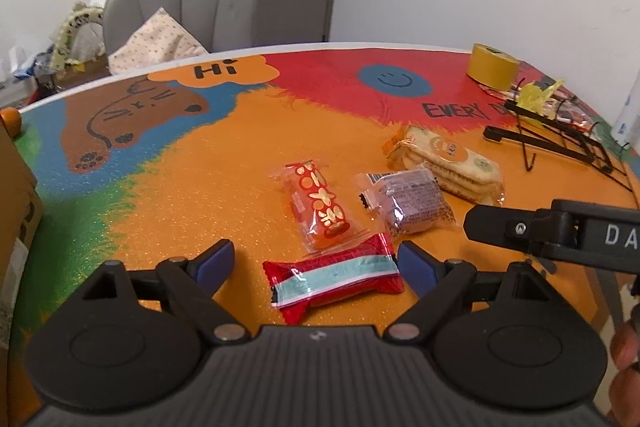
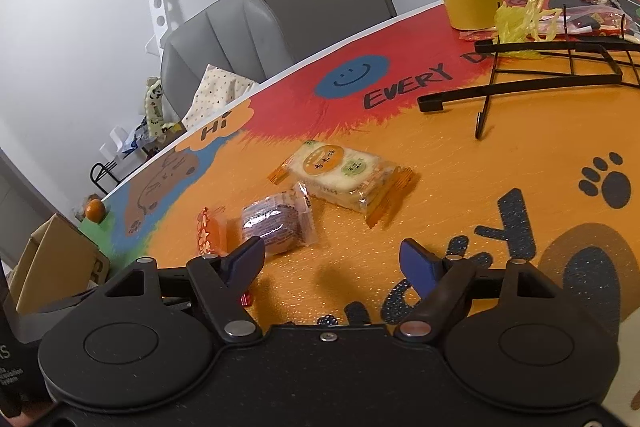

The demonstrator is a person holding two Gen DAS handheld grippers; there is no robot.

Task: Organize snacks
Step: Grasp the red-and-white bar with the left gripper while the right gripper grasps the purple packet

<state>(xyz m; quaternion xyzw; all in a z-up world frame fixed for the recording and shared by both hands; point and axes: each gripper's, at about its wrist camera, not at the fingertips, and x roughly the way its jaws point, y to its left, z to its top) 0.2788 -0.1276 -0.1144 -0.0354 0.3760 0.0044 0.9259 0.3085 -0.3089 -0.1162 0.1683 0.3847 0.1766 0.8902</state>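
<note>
While left gripper [image 1: 316, 261] gapes, tape roll [image 1: 492, 67] beside wire rack [image 1: 560, 143].

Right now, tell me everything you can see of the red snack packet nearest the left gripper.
The red snack packet is a shiny foil-like pillow pack with a pale blue and white band along its length and crimped, saw-toothed ends. It lies flat and sealed on the orange part of the table, lengthwise across the open left gripper, between its blue fingertips. Its far edge meets or slightly overlaps the orange snack packet.

The right gripper [image 2: 333, 259] hung with jaws apart above the colourful printed table [image 2: 400, 107], near a purple clear-wrapped cake [image 2: 276, 223].
</note>
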